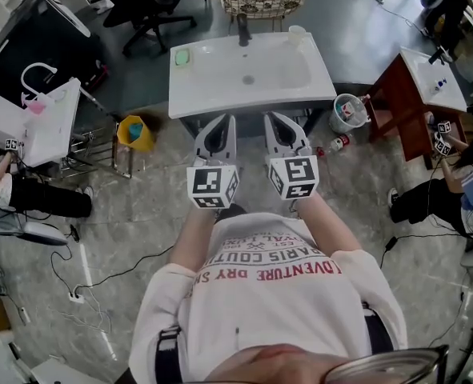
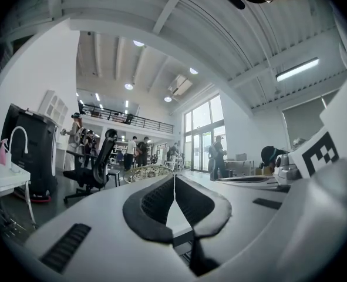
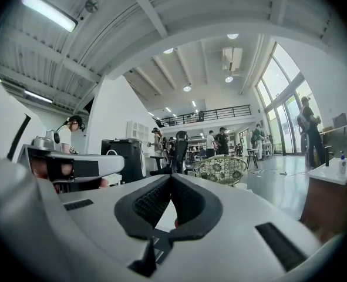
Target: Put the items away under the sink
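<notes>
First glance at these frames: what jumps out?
The left tongs and right tongs are held side by side at the centre of the head view. Both are shut and empty, and they point at the white sink just ahead. On the floor, a yellow bin stands left of the sink, with a white bucket and a bottle to its right.

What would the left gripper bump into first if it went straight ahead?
Probably the white sink: the left gripper points level with its tips just short of the front rim. Its own view looks down on the sink top, so it might skim over towards the wicker seat behind.
</notes>
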